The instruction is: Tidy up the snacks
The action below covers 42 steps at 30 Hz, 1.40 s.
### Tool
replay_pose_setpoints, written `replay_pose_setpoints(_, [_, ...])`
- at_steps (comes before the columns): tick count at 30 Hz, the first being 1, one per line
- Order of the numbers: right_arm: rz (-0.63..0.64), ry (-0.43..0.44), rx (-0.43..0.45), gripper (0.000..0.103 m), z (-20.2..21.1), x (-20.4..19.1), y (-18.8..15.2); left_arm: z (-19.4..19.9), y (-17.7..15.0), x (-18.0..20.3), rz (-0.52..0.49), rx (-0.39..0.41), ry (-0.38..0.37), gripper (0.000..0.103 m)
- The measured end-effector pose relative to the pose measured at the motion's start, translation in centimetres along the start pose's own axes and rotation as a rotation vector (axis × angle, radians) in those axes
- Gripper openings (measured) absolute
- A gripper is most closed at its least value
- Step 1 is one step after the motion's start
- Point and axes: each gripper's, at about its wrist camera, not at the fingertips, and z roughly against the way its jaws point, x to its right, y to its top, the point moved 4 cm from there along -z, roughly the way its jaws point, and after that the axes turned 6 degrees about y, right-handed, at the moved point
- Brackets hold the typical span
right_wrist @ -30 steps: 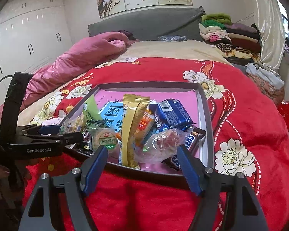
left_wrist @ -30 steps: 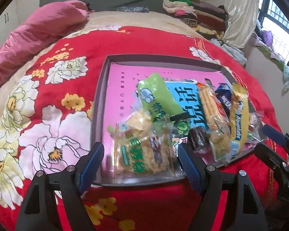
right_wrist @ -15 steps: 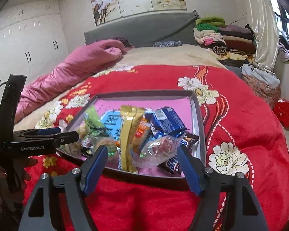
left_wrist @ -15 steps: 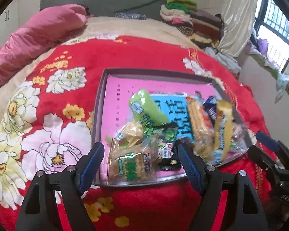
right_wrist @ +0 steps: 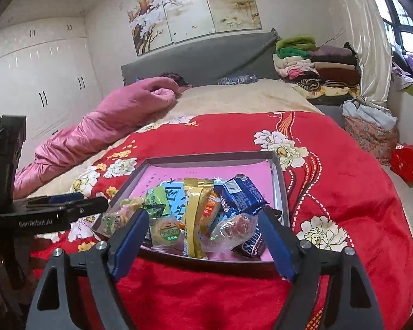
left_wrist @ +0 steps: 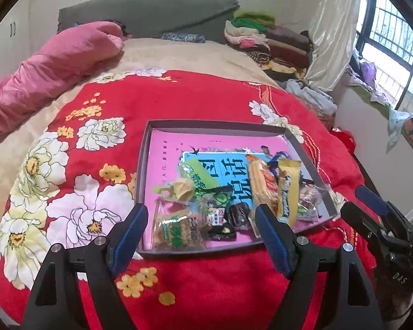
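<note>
We hold our left gripper (left_wrist: pixel 199 228) angled downward, its blue pads spread wide and empty; our right gripper (right_wrist: pixel 202 233) is opening, nothing between its fingers.

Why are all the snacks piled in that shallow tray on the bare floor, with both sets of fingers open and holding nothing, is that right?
Not quite: the tray sits on a red flowered blanket spread over a bed, not on the floor, as the right wrist view shows. The rest holds: the snacks are piled inside it, and both the left gripper and right gripper have empty fingers, the right ones opening wider.
</note>
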Motion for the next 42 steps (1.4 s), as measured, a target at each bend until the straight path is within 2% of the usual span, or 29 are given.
replay_pose_setpoints(9, [-0.059,0.019,-0.058,0.081,0.9,-0.5,-1.5,1.3,-2.3,0.8,-0.026,-0.033,0.015,0.081])
replay_pose_setpoints(11, [-0.073,0.018,-0.071,0.084,1.1,-0.5,-2.0,1.4,-3.0,0.8,-0.019,-0.047,0.015,0.081])
replay_pose_setpoints(13, [-0.073,0.01,-0.081,0.087,1.5,-0.6,-2.4,1.6,-3.8,0.8,-0.011,-0.063,0.015,0.081])
replay_pose_setpoints(21, [-0.041,-0.024,-0.12,0.088,2.2,-1.7,-3.9,1.7,-6.6,1.5,-0.014,-0.12,0.019,0.081])
replay_pose_setpoints(31, [-0.02,-0.076,-0.202,0.089,2.0,-2.5,-5.8,2.4,-7.5,1.7,-0.021,-0.129,0.029,0.081])
replay_pose_setpoints(42, [-0.027,-0.078,-0.218,0.089,2.5,-2.6,-6.7,3.0,-7.9,1.5,-0.031,-0.129,0.049,0.081])
